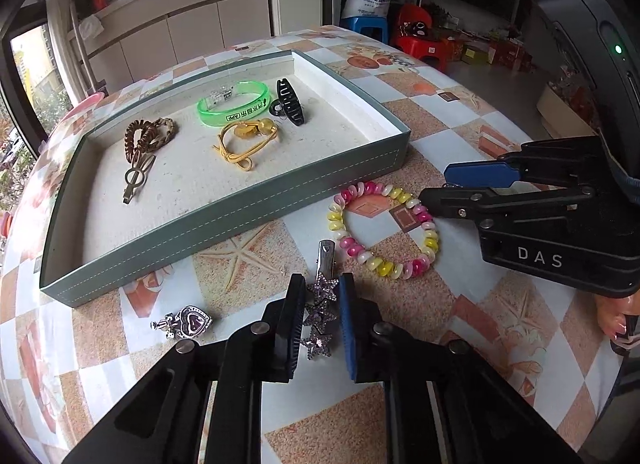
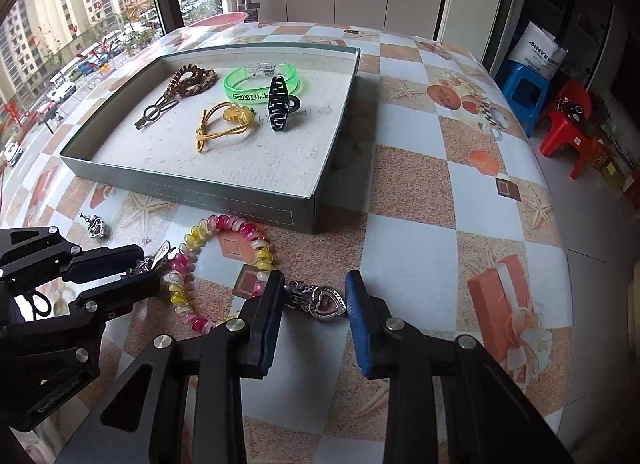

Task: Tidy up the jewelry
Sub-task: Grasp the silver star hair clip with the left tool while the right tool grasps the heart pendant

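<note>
The left tongs [image 1: 320,320] sit low over the desk [image 1: 440,111] with a sparkly star hair clip [image 1: 320,304] between the two pads. The pads are close on both sides of the clip, but it is hard to tell if they squeeze it yet. The right tongs [image 2: 316,304] are open, and a heart charm [image 2: 320,300] lies on the desk in the gap between them, not gripped. A second heart charm [image 1: 188,322] lies on the desk just left of the left tongs. A pink and yellow coil bracelet [image 1: 384,227] lies on the desk between the two tongs, just in front of the gray tray [image 1: 224,219]. Inside the tray there is a brown coil hair tie [image 1: 148,135], with a metal hair clip [image 1: 136,179] right below it. A green bangle [image 1: 234,103] lies further back in the tray, next to a black claw clip [image 1: 290,101]. A yellow hair tie [image 1: 246,139] lies just in front of the green bangle.
</note>
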